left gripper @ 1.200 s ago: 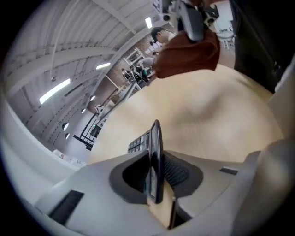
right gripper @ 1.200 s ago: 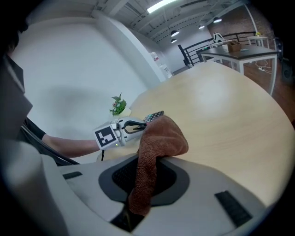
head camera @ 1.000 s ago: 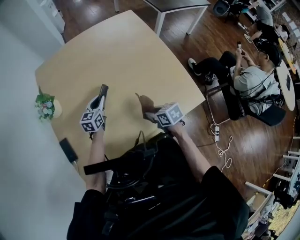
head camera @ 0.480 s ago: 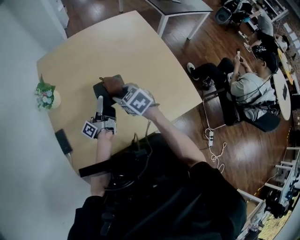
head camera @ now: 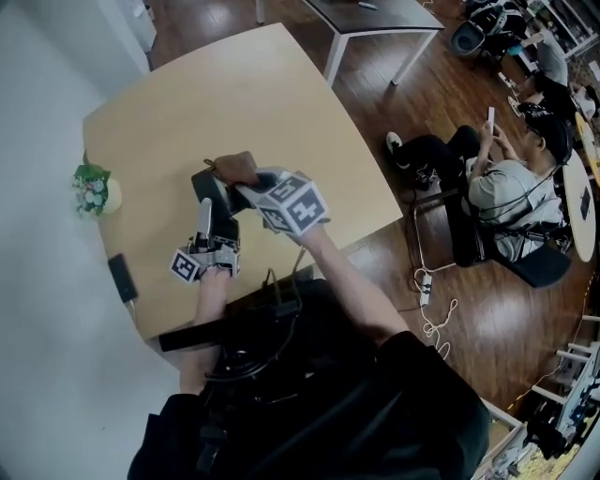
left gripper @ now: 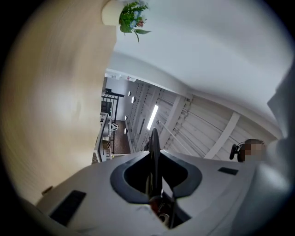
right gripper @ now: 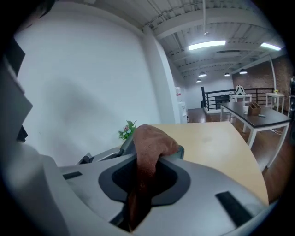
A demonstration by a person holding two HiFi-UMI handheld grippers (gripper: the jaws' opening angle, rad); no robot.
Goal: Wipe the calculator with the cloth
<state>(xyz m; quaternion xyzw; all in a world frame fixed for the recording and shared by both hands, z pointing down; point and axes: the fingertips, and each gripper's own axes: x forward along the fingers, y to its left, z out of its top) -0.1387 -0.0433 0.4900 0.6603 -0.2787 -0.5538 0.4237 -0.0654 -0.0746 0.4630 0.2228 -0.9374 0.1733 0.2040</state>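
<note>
In the head view a dark calculator (head camera: 221, 212) is held off the tan table (head camera: 281, 103), and my left gripper (head camera: 204, 210) is shut on its near edge. From the left gripper view the calculator (left gripper: 154, 143) shows edge-on as a thin dark plate clamped between the jaws of the left gripper (left gripper: 154, 161). My right gripper (head camera: 240, 187) is shut on a brown cloth (head camera: 234, 169), which lies against the calculator's far end. In the right gripper view the cloth (right gripper: 150, 143) bulges out between the jaws of the right gripper (right gripper: 154, 150) and hides what lies behind it.
A small potted plant (head camera: 92, 192) stands at the table's left edge, with a dark flat device (head camera: 122, 278) nearer the person. A seated person (head camera: 506, 178) holds a phone off to the right. A dark table (head camera: 375, 14) stands beyond, and cables (head camera: 436, 309) lie on the wood floor.
The right gripper has swung left and risen with the cloth, from the table's near edge onto the calculator. The left gripper has drawn back toward the body, and the calculator now shows its flat face.
</note>
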